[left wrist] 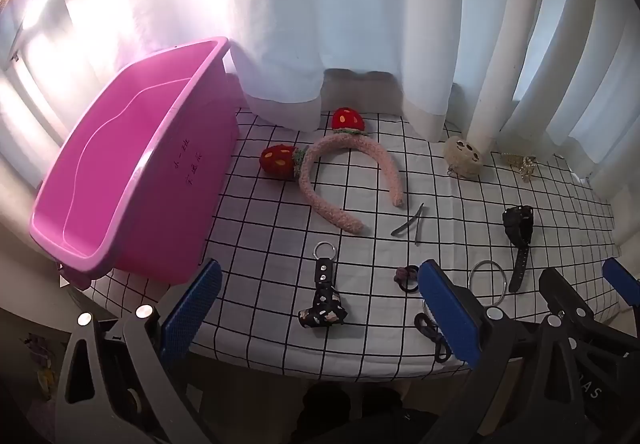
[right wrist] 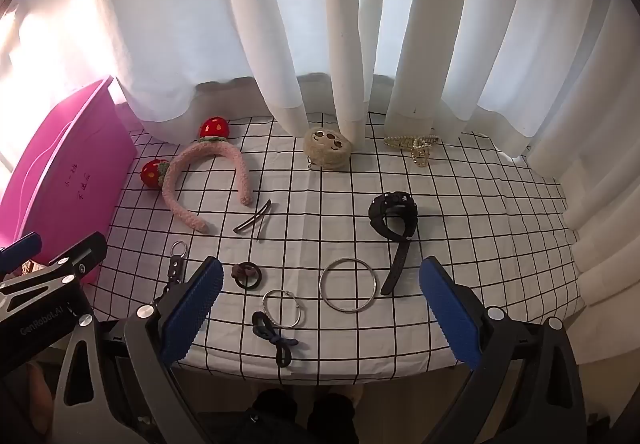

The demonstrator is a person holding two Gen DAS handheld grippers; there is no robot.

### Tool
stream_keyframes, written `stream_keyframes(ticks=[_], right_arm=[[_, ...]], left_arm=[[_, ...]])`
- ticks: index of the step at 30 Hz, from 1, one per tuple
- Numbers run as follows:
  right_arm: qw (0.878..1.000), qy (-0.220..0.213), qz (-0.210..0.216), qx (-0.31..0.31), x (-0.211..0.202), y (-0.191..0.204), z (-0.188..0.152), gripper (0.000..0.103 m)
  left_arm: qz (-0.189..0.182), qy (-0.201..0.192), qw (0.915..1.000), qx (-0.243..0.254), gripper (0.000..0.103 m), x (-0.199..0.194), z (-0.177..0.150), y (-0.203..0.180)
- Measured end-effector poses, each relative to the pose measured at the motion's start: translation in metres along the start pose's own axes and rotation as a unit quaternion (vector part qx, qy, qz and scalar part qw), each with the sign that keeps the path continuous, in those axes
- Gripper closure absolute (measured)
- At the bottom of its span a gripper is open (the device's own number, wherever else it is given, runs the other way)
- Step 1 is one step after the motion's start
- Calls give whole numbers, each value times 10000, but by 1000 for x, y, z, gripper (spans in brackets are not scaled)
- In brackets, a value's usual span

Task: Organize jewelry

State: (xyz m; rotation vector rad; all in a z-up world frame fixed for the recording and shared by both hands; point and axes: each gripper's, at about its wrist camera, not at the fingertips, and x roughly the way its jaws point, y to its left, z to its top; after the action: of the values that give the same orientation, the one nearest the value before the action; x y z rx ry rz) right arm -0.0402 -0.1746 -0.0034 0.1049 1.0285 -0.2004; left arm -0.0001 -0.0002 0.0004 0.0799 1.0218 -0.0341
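Both the left tongs (left wrist: 320, 308) and right tongs (right wrist: 320, 308) are held released above the counter's (right wrist: 500, 244) near edge. The jewelry is spread out: headband (right wrist: 192, 184) at ten o'clock, watch (right wrist: 394, 216) at one, pink bin (left wrist: 120, 184) far left.

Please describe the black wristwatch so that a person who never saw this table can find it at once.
Start at the pink bin on the left of the checkered tablecloth, then go across to the right half. The black wristwatch lies there, its strap pointing toward the near edge beside a large silver bangle. It is the only bulky black piece with a strap.
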Motion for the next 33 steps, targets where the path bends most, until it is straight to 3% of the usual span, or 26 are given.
stream_keyframes(ticks=[33], right_arm=[[10000, -29, 29, -12, -2, 2, 1, 9]], left_arm=[[-35, 10, 10000, -8, 6, 0, -1, 4]])
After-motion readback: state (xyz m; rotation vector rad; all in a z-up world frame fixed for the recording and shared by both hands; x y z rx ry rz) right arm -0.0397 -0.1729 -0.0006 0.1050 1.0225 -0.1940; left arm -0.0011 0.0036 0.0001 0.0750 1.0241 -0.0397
